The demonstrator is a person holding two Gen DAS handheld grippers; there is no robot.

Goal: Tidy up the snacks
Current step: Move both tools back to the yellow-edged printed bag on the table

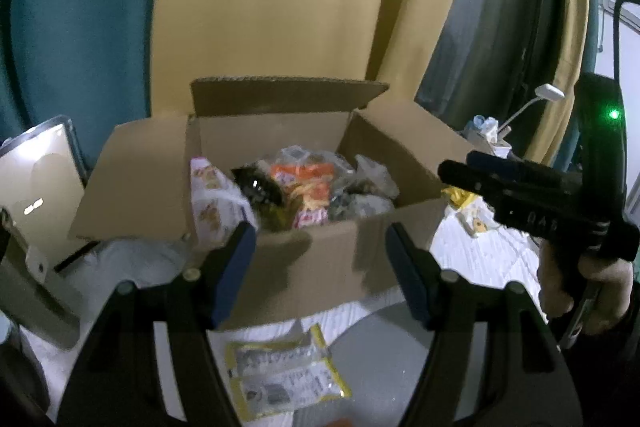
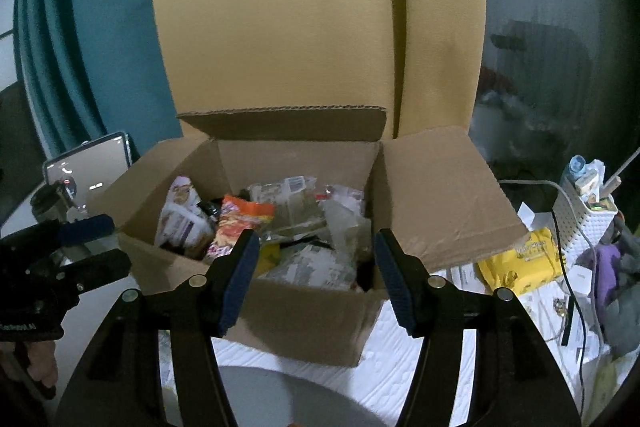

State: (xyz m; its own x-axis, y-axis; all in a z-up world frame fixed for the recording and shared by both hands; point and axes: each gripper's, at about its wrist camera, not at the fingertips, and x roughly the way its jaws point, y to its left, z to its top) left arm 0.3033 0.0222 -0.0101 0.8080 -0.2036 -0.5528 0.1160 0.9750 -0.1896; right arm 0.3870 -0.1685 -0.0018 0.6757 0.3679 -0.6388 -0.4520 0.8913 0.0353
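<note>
An open cardboard box (image 1: 320,267) (image 2: 304,319) stands on the white table, its flaps spread. It holds several snack packets: a white and purple bag (image 1: 210,203) (image 2: 182,215), an orange packet (image 1: 310,187) (image 2: 236,227) and clear wrappers (image 2: 308,263). A yellow-edged clear packet (image 1: 284,375) lies on the table in front of the box. My left gripper (image 1: 322,259) is open and empty, just before the box's front wall. My right gripper (image 2: 316,267) is open and empty over the box's front edge. It also shows in the left wrist view (image 1: 476,173).
A tablet (image 1: 36,187) (image 2: 92,163) leans at the left by a teal curtain (image 1: 80,19). A yellow pack (image 2: 524,259), a white perforated holder (image 2: 588,227), cables and clutter sit at the right. A tan curtain (image 2: 280,19) hangs behind the box.
</note>
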